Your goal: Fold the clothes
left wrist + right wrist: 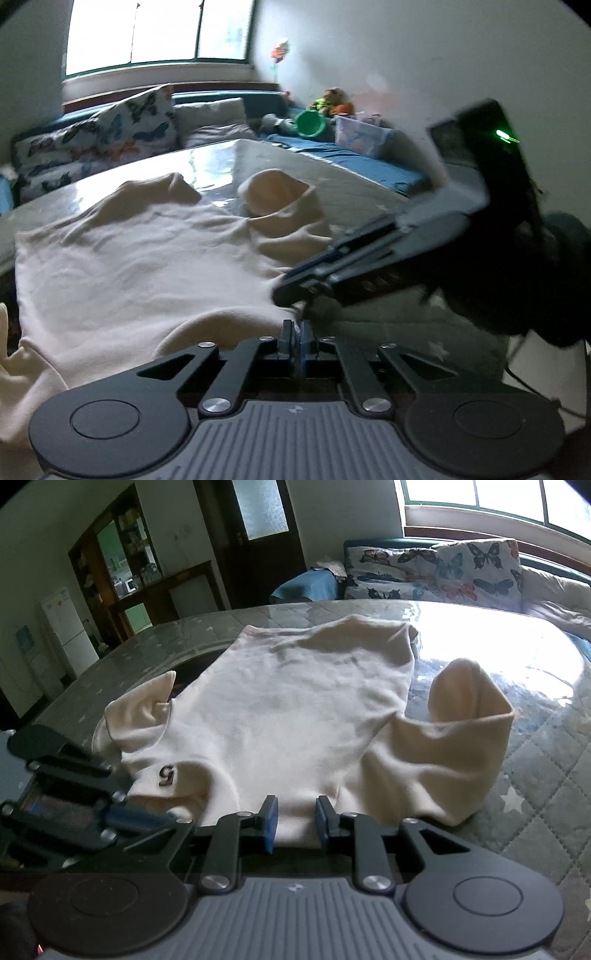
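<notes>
Cream cotton shirt (pixel 295 716) lies spread on the quilted table (pixel 535 775). Left gripper (pixel 297 330) is closed, apparently empty; right gripper (pixel 295 821) stands parted around the near edge, which could slip free.

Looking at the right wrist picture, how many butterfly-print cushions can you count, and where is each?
2: one butterfly cushion lies low against the sofa back beyond the table; the other cushion leans upright to its right, under the window. More may be hidden.
</notes>
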`<state>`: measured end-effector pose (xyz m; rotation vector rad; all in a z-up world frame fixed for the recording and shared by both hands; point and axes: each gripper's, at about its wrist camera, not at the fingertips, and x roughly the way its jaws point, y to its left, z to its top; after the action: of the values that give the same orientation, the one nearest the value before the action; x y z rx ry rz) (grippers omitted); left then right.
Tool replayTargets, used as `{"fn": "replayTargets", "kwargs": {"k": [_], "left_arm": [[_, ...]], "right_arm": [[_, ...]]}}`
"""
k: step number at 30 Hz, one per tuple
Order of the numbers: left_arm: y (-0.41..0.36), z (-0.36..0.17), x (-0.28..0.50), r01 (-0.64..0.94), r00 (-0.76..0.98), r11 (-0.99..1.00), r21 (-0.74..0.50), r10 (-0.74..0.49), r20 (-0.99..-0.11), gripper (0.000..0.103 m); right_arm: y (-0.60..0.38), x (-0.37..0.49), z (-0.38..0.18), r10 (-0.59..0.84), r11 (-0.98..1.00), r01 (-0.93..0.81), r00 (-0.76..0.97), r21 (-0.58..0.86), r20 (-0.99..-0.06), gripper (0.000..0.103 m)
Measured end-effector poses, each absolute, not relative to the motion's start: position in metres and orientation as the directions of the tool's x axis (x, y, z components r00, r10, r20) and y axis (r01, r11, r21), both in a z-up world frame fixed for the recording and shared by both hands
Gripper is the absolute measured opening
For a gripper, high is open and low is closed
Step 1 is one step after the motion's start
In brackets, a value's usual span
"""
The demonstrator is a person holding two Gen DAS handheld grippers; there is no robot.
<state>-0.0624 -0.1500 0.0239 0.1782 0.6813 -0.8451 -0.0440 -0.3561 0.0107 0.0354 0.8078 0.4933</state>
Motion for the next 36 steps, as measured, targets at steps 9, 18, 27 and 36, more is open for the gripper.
{"fn": "replayTargets", "kwargs": {"k": [9,18,27,36], "left_arm": [[-0.108,0.038,-0.067,0.68,0.563,0.732,-0.043,-0.558,-0.609,0.005],[-0.103,0.025,-0.068,0.667,0.616,0.736,0.117,-0.456,-0.642,0.027],[-0.108,0.011,-0.07,0.675,0.626,0.711,0.196,-0.413,-0.661,0.015],[-0.09,0.025,-0.08,0.679,0.642,0.708,0.194,-0.446,-0.624,0.005]], "right_arm": [[-0.343,-0.051,0.024,0.483,0.855,-0.476,0.59,0.204,-0.647,0.025],[-0.301,-0.08,0.029,0.506,0.776,-0.627,0.559,0.064,-0.657,0.027],[-0.288,-0.093,0.014,0.426,0.778,-0.626,0.589,-0.054,-0.687,0.01],[-0.308,-0.095,0.023,0.498,0.772,-0.632,0.536,0.068,-0.682,0.005]]}}
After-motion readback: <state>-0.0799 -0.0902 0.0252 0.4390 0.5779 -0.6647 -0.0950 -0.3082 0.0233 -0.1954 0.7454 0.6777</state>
